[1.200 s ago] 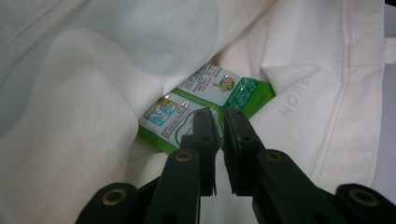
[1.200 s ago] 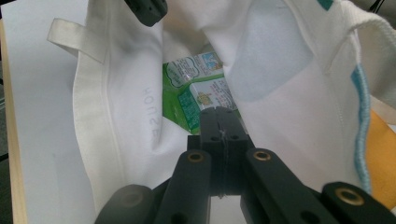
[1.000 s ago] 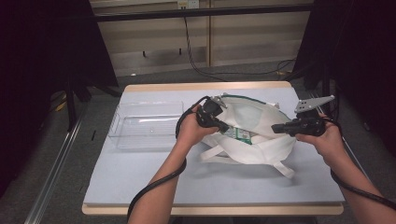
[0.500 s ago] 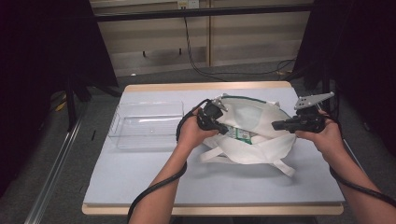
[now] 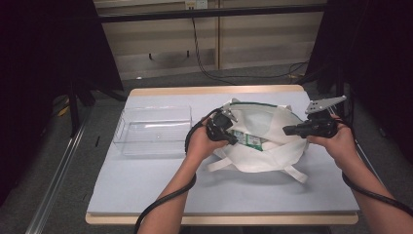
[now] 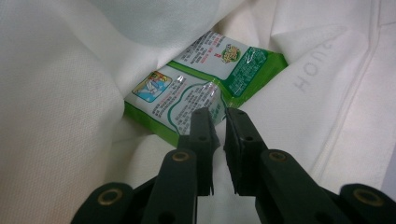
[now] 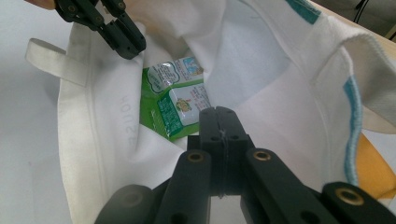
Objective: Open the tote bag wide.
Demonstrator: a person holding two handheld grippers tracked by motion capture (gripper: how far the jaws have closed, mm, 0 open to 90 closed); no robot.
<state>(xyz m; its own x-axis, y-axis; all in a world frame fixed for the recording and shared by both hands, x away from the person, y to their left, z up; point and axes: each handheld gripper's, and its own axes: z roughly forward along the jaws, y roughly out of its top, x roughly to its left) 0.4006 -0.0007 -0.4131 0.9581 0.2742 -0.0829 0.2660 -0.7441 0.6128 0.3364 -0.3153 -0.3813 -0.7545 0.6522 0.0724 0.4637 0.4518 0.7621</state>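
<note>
A white cloth bag (image 5: 263, 151) with teal trim lies open on the table. A green snack packet (image 5: 247, 140) rests inside it. My left gripper (image 5: 234, 140) reaches into the bag's left side. In the left gripper view its jaws (image 6: 219, 114) stand a narrow gap apart just short of the packet (image 6: 196, 79), with nothing pressed between them. The right gripper view shows that gripper (image 7: 133, 46) above the packet (image 7: 175, 100) by the bag's rim (image 7: 93, 140). My right gripper (image 5: 287, 130) is at the bag's right side, its jaws (image 7: 219, 112) shut flat together; no pinched cloth is visible.
An empty clear plastic bin (image 5: 153, 131) stands to the left of the bag on the grey table top (image 5: 146, 185). The bag's white straps (image 5: 292, 173) trail toward the front. Cables run from both grippers past the forearms to the table's near edge.
My left gripper has slipped a little lower into the bag's mouth toward the packet. The right gripper and the bag have stayed put.
</note>
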